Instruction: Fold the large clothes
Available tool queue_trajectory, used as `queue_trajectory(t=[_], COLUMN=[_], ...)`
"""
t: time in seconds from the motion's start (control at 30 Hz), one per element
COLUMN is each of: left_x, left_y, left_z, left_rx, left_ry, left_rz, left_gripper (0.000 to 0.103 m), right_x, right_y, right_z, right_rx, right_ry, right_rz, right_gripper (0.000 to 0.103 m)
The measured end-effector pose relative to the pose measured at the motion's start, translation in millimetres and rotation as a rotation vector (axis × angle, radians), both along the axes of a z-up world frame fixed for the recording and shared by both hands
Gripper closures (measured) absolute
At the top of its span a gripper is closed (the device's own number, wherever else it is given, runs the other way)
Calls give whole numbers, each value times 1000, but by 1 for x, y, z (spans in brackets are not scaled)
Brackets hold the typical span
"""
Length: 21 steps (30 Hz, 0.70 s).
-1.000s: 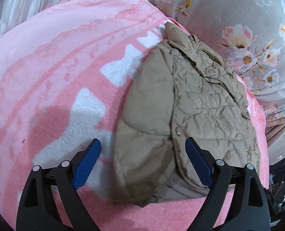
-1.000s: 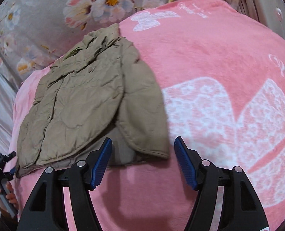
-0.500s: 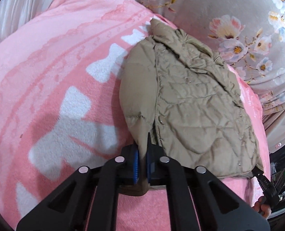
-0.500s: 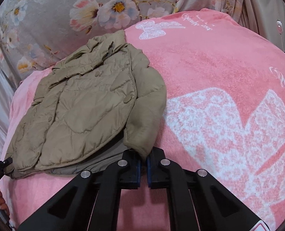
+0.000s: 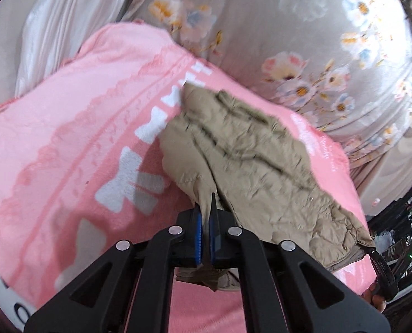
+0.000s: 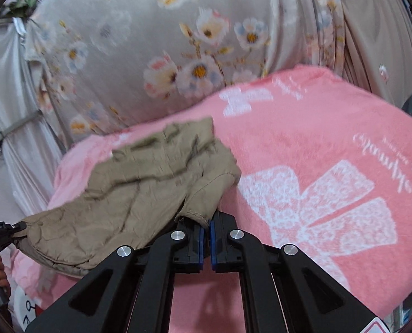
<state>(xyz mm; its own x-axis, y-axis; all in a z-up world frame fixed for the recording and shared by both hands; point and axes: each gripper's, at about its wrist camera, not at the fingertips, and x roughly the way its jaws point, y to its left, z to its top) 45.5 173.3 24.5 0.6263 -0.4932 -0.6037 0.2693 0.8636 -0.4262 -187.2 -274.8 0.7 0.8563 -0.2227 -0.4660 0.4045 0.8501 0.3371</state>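
Note:
A khaki quilted jacket (image 5: 256, 163) lies on a pink blanket (image 5: 75, 127), its sleeves folded in. My left gripper (image 5: 205, 223) is shut on the jacket's near hem at one corner and holds it lifted off the blanket. My right gripper (image 6: 205, 234) is shut on the other near corner of the jacket (image 6: 139, 194), also lifted. The far collar end still rests on the blanket (image 6: 331, 149). Each gripper shows at the edge of the other's view, the right one (image 5: 383, 274) and the left one (image 6: 0, 233).
A grey floral curtain (image 5: 303, 41) hangs behind the bed and also shows in the right wrist view (image 6: 155, 44). White drapes (image 5: 61, 25) hang at the far left. Dark cluttered shelving (image 5: 408, 233) stands at the right edge.
Both grippers went from open around the jacket's near hem to shut on it. They have since raised the hem, and the jacket's lower part is off the blanket.

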Motion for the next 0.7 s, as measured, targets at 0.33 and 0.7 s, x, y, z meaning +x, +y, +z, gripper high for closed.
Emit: queue_trajectory(t=[0.33, 0.7], left_x=[-61, 32], left_y=[28, -20], left_z=[101, 118], left_rx=[-125, 17], left_ry=[-230, -270], left_rz=[-4, 42], left_gripper=[101, 99], right_x=[-67, 53], right_y=[7, -54], right_z=[99, 110], right_rx=[-80, 22], right_ry=[-287, -242], right_rz=[-8, -50], right_gripper=[101, 101])
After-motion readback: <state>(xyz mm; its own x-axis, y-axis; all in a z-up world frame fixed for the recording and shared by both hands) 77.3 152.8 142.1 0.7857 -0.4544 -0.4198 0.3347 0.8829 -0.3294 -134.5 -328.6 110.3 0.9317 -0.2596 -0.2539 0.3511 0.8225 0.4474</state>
